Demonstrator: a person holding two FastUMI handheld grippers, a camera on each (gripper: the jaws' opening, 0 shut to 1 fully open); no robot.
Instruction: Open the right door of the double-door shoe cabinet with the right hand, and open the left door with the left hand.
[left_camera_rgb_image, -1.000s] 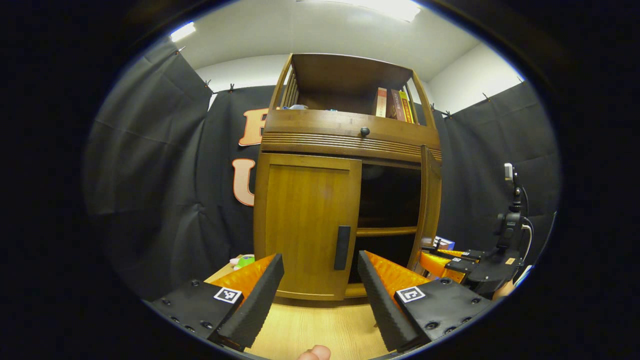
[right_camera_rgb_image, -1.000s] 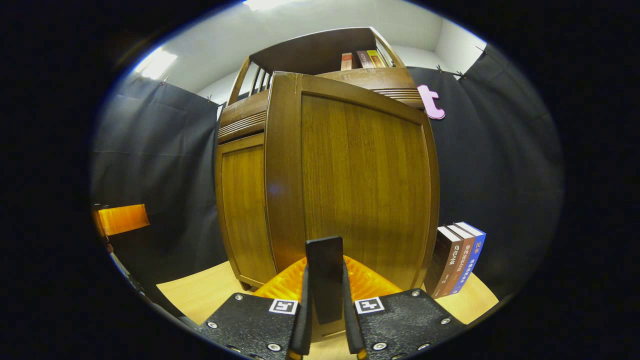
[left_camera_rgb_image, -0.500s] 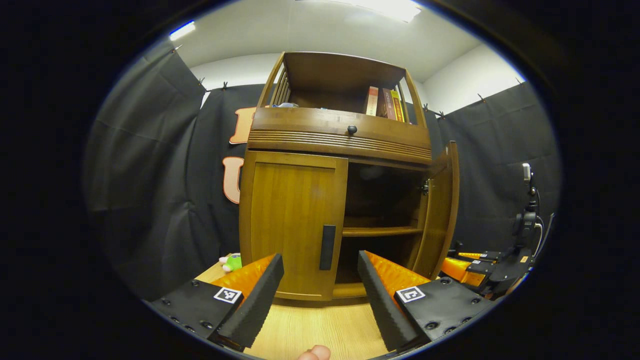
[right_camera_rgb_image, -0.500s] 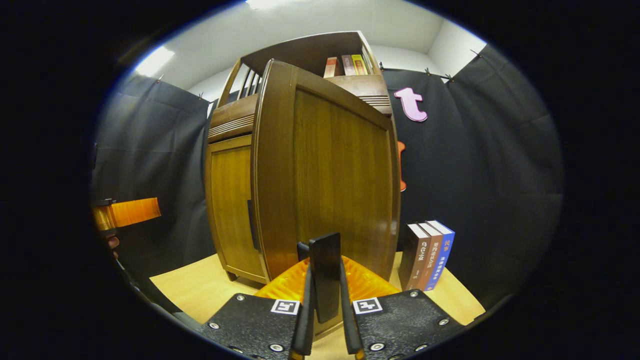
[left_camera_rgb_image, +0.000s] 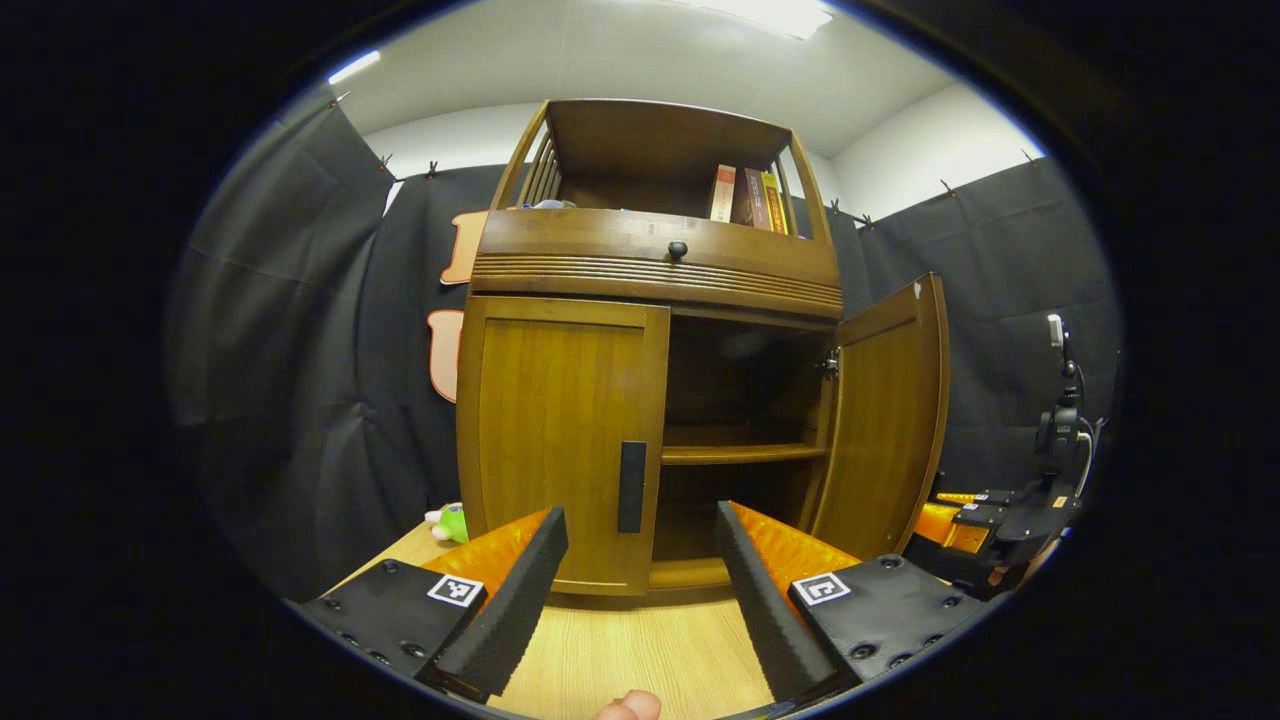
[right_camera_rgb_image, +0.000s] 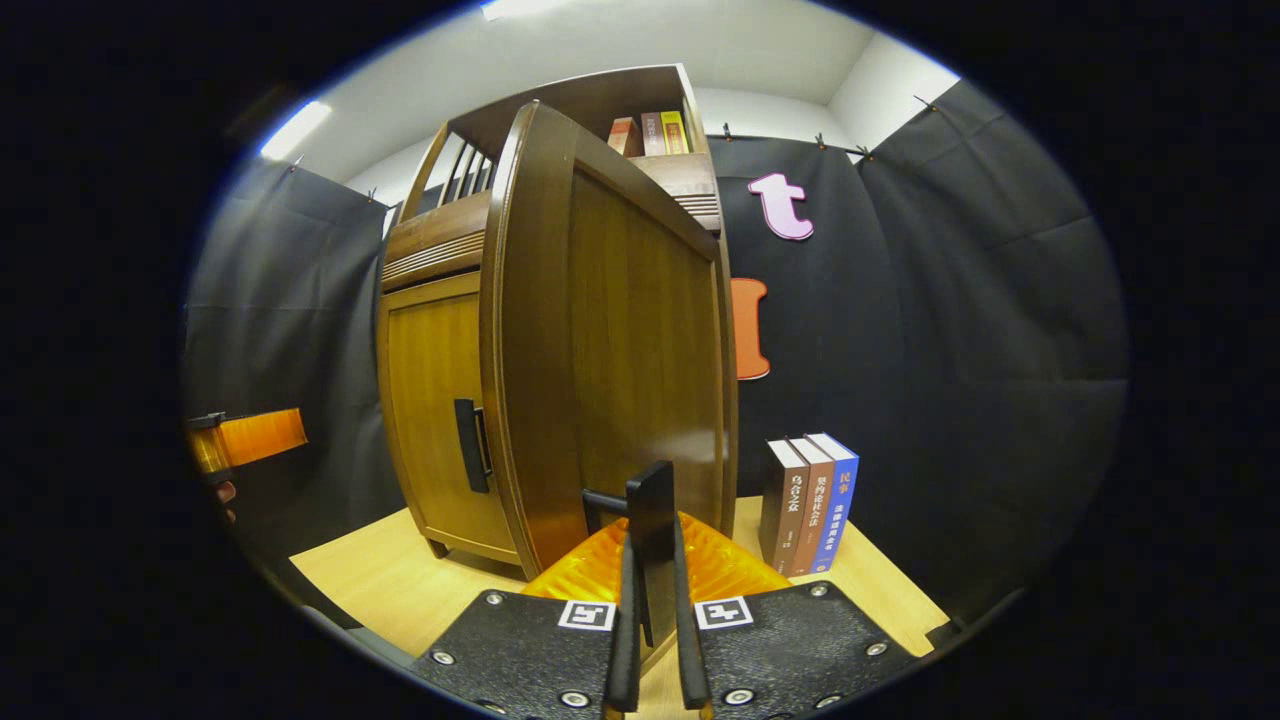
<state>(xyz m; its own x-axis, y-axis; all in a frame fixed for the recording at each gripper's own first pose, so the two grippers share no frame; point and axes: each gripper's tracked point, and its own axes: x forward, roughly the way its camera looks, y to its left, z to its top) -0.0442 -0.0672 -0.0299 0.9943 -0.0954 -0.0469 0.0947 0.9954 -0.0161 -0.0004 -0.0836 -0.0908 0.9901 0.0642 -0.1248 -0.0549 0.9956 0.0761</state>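
While the right gripper clamps the right door's handle, the right door stands swung wide.
Ahead of the left gripper, fingers spread apart, the left door sits closed, its handle just beyond the fingertips.

Staged recording booth: black cloth walls clipped up around a wooden shoe cabinet on a pale tabletop.
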